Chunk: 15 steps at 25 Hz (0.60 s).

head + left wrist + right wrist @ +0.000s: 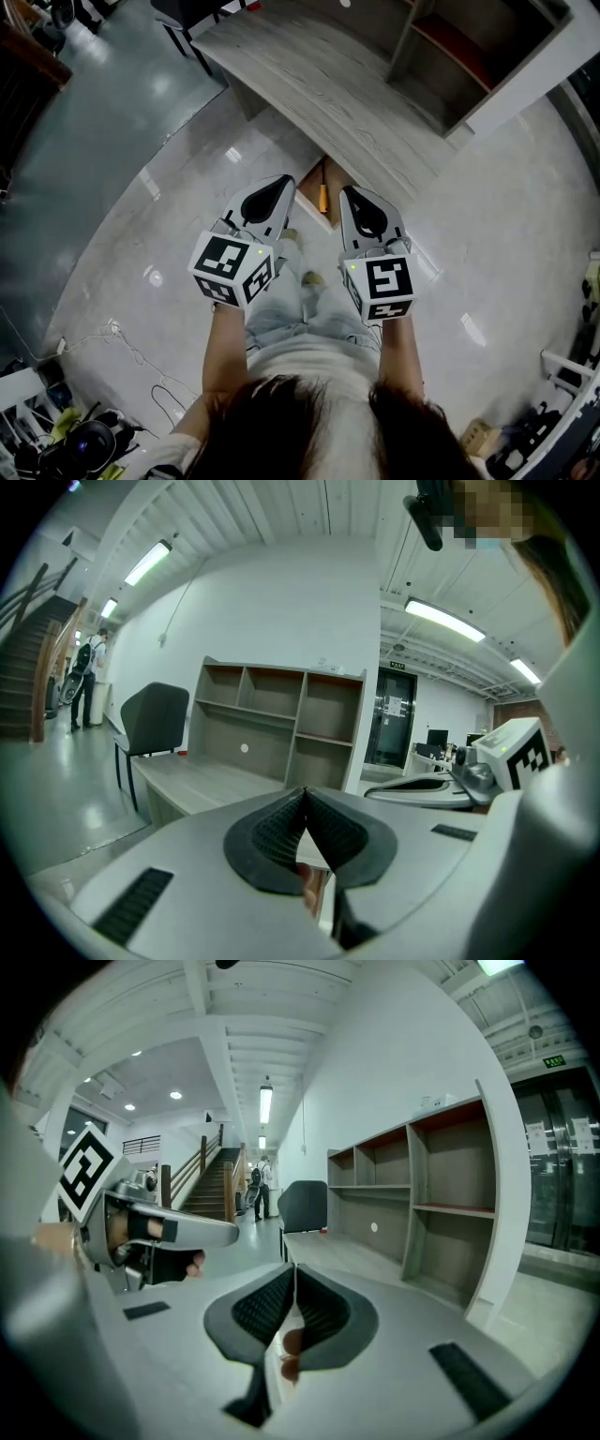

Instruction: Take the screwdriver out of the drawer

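In the head view a screwdriver with an orange handle lies in the open drawer under the desk edge. It shows in the narrow gap between my two grippers. My left gripper is held just left of the drawer and my right gripper just right of it, both above it. In the left gripper view the left gripper has its ribbed pads pressed together, empty. In the right gripper view the right gripper is shut too, holding nothing. Neither touches the screwdriver.
A long grey wood desk runs across the top, with an open shelf unit on it. A dark chair stands at the desk's far end. Glossy floor lies around it. Cables and gear sit at bottom left.
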### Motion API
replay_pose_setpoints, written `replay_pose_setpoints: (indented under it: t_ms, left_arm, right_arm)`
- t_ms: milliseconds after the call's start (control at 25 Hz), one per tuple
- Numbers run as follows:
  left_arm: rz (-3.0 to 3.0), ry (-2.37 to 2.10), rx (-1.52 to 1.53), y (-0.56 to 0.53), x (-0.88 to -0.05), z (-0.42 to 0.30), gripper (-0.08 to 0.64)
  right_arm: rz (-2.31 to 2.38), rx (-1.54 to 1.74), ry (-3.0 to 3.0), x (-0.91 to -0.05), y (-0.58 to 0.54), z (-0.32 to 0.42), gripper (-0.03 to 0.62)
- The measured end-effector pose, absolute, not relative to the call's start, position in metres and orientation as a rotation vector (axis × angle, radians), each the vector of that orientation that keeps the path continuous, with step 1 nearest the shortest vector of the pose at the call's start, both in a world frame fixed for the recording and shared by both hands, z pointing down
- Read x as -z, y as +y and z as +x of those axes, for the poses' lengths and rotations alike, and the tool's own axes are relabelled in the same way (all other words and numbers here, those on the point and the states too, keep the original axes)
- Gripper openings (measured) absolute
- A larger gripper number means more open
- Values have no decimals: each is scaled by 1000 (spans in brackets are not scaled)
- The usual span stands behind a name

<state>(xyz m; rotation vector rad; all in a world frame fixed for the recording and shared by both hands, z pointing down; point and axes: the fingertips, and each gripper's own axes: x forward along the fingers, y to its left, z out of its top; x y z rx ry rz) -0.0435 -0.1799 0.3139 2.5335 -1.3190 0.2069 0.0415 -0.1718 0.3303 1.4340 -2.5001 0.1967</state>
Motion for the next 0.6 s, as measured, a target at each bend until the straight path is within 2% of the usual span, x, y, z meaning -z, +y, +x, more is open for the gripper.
replay_pose_setpoints:
  t_ms: [600]
  left_arm:
    - [2501,-1199,-243,-239,-357,-54,17]
  right_arm:
    - [1420,-337,-2377,-391,-218,20,29]
